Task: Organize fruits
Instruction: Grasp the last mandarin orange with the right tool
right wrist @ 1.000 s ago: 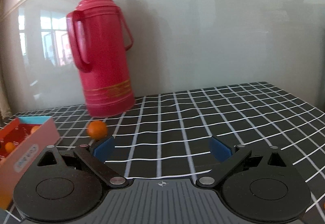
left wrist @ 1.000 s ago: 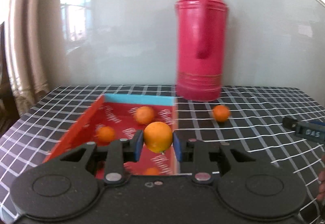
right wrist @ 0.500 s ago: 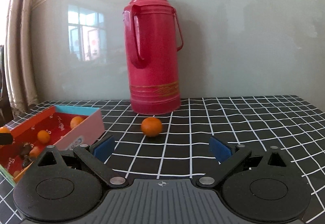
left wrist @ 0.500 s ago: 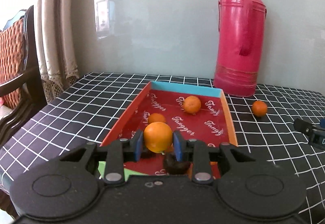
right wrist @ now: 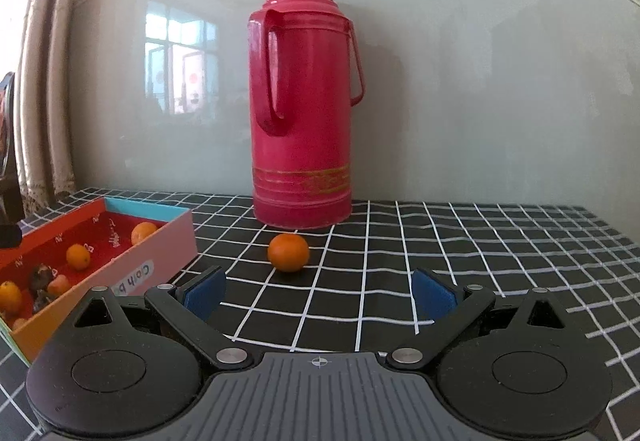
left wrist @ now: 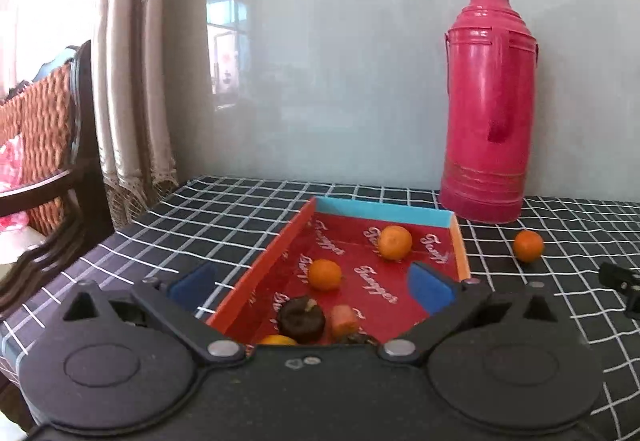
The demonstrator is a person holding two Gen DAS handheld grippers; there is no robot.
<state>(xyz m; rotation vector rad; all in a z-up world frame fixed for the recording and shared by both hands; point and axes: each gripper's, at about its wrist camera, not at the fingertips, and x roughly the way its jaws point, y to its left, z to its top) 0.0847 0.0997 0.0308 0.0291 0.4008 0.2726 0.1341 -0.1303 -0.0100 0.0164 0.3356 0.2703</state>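
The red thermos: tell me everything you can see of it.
The red thermos is a tall glossy cylinder, plastic or painted metal by its look, with a stepped shoulder narrowing to a short capped neck. A moulded grip runs down one side, a thin bail handle hangs on the other, and a worn gold band rings the lower body. It stands upright on the checked tablecloth close to the wall, touching nothing else; a loose orange lies just before it.

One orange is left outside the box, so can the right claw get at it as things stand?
Probably yes: the right claw is open and the loose orange sits ahead of it on bare tablecloth, with nothing between.
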